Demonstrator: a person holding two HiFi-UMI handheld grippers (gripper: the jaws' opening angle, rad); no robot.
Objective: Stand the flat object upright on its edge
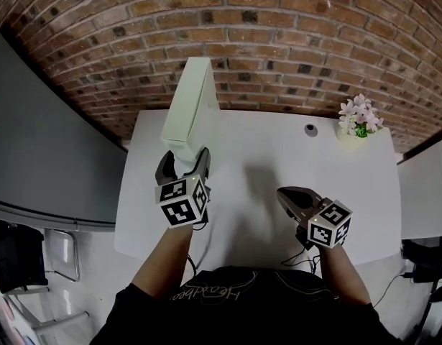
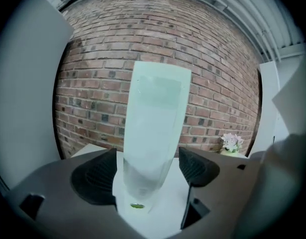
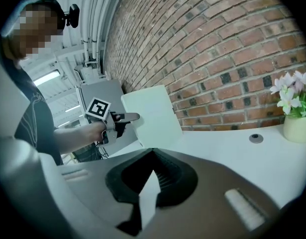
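Evidently the white flat panel [image 1: 195, 103] was already up on its narrow end on the white worktop [image 1: 278, 157], near the back left corner and in front of the brick wall [image 1: 292, 34]. It looked close to vertical in the left gripper view, though I could not see whether its foot sat flush.

The left gripper [image 1: 183, 162] had its fingers [image 2: 95, 176] spread wide on either side of the panel's lower part, with a sliver of worktop showing between each pad and the panel, so nothing was gripped. The right gripper [image 1: 291, 196] hung over the near middle of the worktop, well apart from the panel, with its fingers fully together on nothing.

I judged the step in hand to be the release. Doing it well meant drawing the left gripper straight back along its own line, with the fingers held wide, so that neither pad brushed a face of the panel. Such a tall, thin slab would tip at a light touch. I would go slowly and watch its top edge for any lean.
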